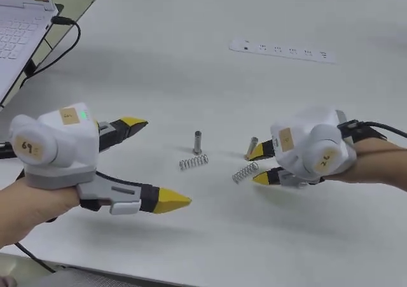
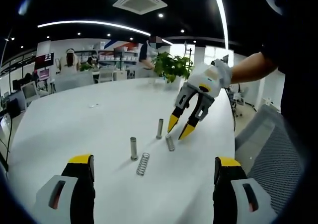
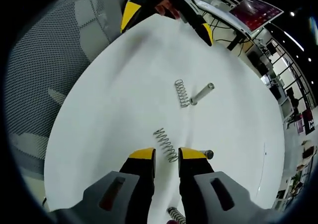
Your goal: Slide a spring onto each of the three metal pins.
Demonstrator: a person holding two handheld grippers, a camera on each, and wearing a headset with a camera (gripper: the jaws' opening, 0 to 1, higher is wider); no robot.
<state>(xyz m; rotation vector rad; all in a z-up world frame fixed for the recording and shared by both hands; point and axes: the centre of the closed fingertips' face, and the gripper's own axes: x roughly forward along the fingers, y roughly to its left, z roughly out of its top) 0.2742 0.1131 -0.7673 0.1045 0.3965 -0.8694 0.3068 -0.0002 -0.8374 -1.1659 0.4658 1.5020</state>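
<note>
Two short metal pins stand upright on the white table: one (image 1: pixel 198 142) mid-table, the other (image 1: pixel 252 147) right beside my right gripper's upper tip. One spring (image 1: pixel 193 162) lies flat just in front of the middle pin. A second spring (image 1: pixel 245 172) lies at my right gripper (image 1: pixel 259 165), whose jaws are narrowly open. In the right gripper view the near end of that spring (image 3: pixel 165 144) reaches between the yellow fingertips (image 3: pixel 144 154) without being clamped. My left gripper (image 1: pixel 152 161) hovers wide open, well left of the pins, holding nothing.
A laptop (image 1: pixel 19 20) with a black cable (image 1: pixel 63 45) sits at the back left. A white power strip (image 1: pixel 283 49) lies at the back. A grey mesh chair (image 3: pixel 59 60) stands off the table's edge. People and a plant (image 2: pixel 171 65) are beyond the far side.
</note>
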